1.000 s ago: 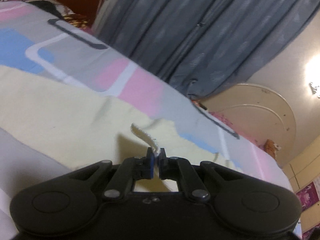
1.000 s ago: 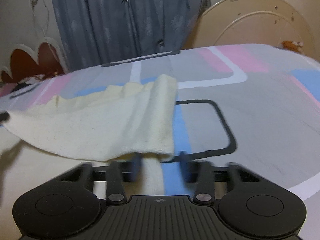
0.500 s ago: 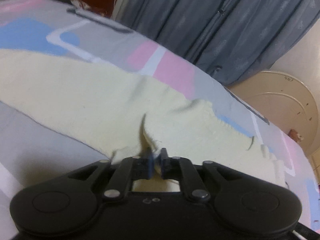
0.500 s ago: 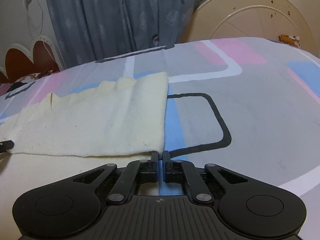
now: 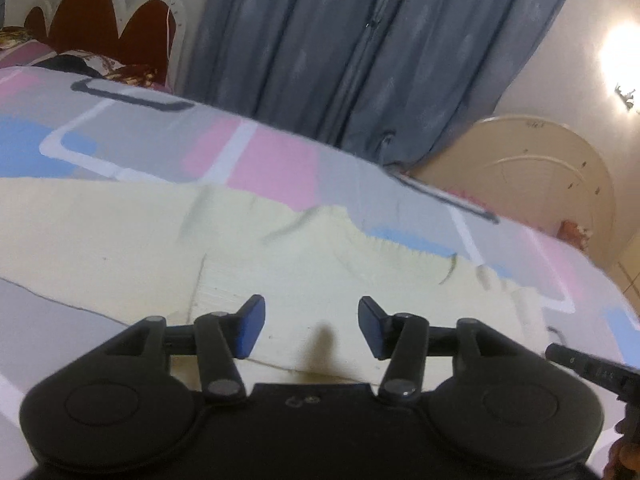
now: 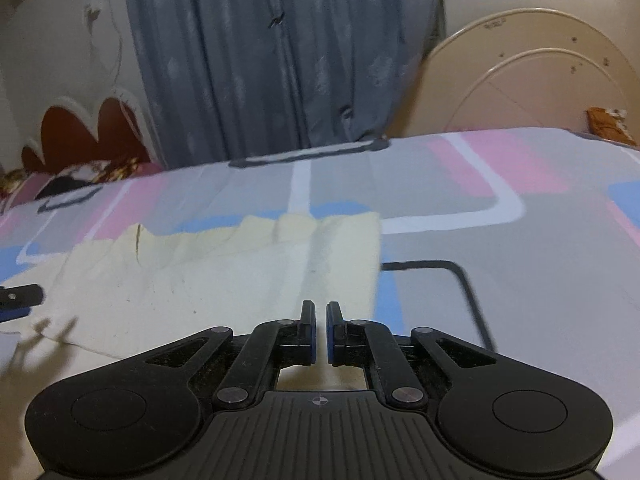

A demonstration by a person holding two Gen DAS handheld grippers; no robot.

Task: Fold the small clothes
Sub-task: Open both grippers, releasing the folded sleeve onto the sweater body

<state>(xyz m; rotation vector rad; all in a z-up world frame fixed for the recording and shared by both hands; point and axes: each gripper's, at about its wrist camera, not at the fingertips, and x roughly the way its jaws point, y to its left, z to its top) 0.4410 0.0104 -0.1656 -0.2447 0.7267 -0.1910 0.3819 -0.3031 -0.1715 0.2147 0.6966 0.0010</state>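
Observation:
A cream knitted garment [image 5: 160, 240] lies folded flat on the patterned bedsheet [image 5: 272, 160]. My left gripper [image 5: 311, 310] hovers over the garment's near part. Its jaws are opening, with nothing pressed between the blue pads and the cloth lying loose below them. In the right wrist view the same garment [image 6: 220, 276] spreads to the left, its folded edge just ahead of my right gripper [image 6: 321, 314]. That gripper is shut with nothing held. A dark part of the left gripper [image 6: 20, 296] shows at the left edge.
The bedsheet [image 6: 520, 280] reaches right of the garment. A grey curtain [image 5: 360, 60] hangs behind the bed. A scalloped headboard [image 5: 100, 20] and a pillow [image 5: 80, 60] are at the far left. A round cream tabletop [image 5: 540, 168] leans at the right.
My left gripper held a pinch of the cream cloth and has let it go; the cloth now lies flat. My right gripper's jaws closed empty and drew back from the folded edge.

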